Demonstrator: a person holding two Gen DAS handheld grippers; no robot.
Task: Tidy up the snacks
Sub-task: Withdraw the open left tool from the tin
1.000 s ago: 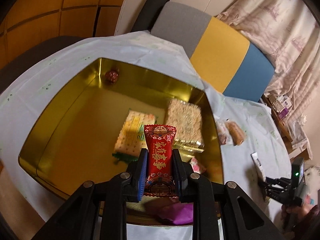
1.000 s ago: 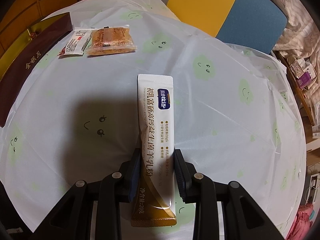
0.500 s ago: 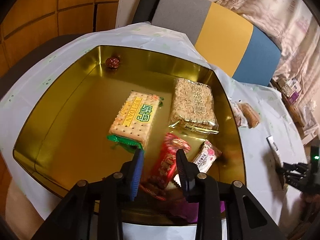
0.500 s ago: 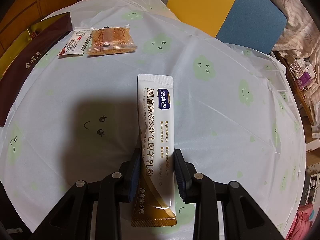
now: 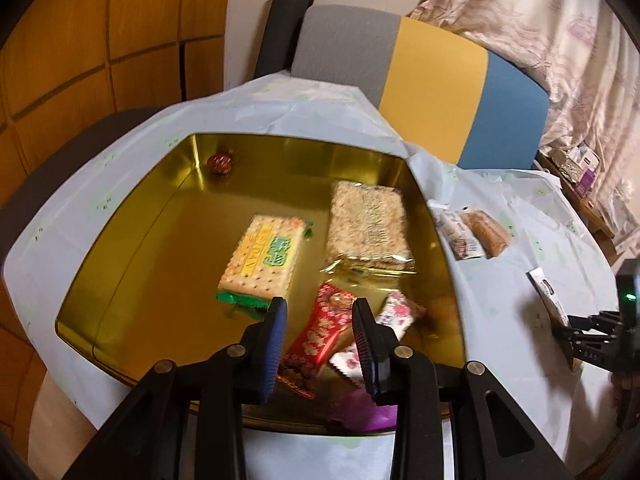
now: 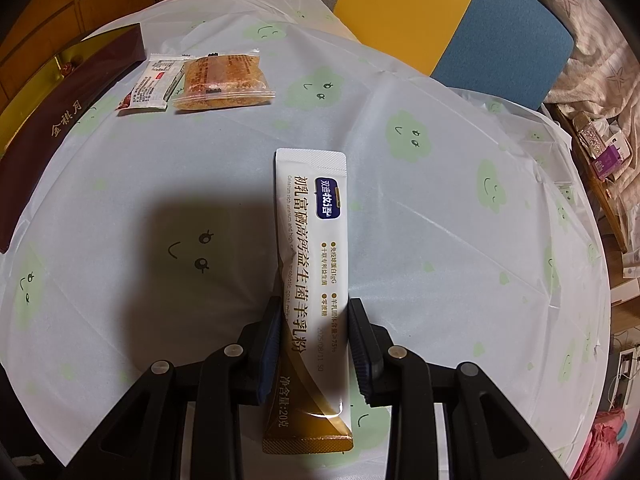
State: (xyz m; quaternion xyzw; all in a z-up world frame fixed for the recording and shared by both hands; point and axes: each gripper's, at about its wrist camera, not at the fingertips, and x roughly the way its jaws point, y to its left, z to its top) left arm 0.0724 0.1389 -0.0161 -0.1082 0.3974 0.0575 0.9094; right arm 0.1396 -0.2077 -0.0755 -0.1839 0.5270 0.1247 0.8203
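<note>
White sachet (image 6: 316, 264) reads "2025/08/11"; brown box lid (image 6: 68, 120) reads "金祺月".

a grey, yellow and blue chair (image 5: 420, 76) stands beside patterned curtains (image 5: 560, 40).

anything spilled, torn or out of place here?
Nothing spilled or torn. Red candy lies tilted in the gold tin, overlapping a floral packet. Two packets remain outside on the table.
</note>
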